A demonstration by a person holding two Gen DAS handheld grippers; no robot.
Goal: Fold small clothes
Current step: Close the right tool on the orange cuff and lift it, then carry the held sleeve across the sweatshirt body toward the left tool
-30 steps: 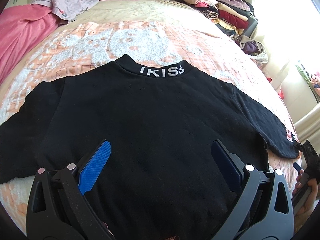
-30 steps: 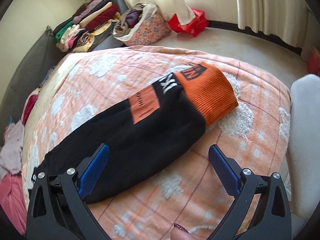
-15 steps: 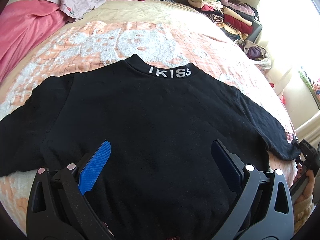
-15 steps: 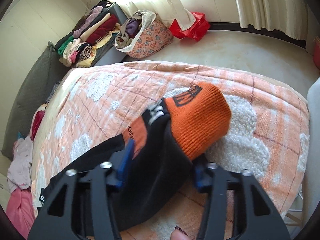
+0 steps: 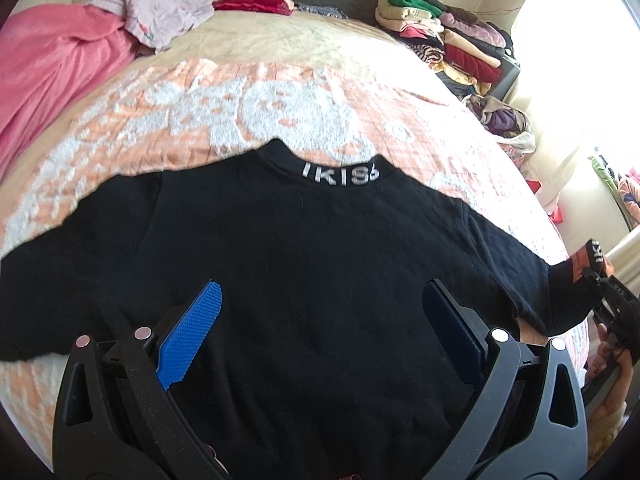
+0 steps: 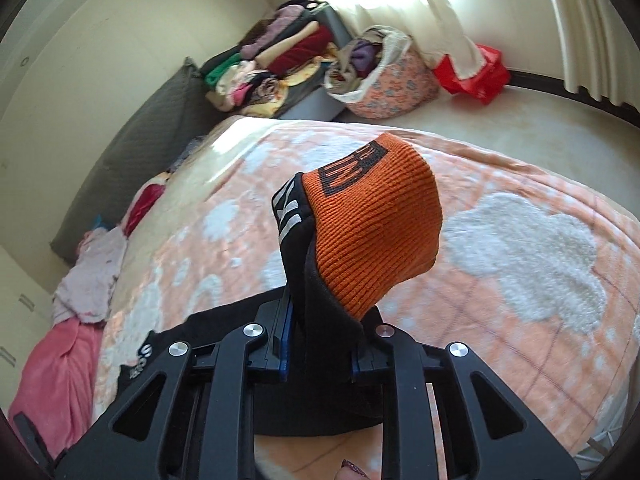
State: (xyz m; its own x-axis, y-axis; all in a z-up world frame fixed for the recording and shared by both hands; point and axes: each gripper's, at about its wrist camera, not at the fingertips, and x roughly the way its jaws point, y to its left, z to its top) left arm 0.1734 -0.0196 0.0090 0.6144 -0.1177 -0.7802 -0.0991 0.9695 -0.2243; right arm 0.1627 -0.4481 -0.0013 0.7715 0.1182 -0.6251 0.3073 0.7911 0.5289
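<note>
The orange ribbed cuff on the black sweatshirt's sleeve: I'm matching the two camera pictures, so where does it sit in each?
Left wrist view: the orange ribbed cuff shows small at the far right edge, at the sleeve's end, beside the right gripper.
Right wrist view: the cuff fills the centre, sticking up from that gripper's closed jaws.
Shared landmark: the stack of folded clothes beside the bed.

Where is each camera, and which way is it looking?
Left wrist: sits on the left gripper, looking down over the black top on the bed; its open fingers show, and a hand at the right edge.
Right wrist: sits on the right gripper, facing the window side; its fingers have just closed on the sleeve with the orange cuff.
Both show: the top, bed and stacked clothes.
</note>
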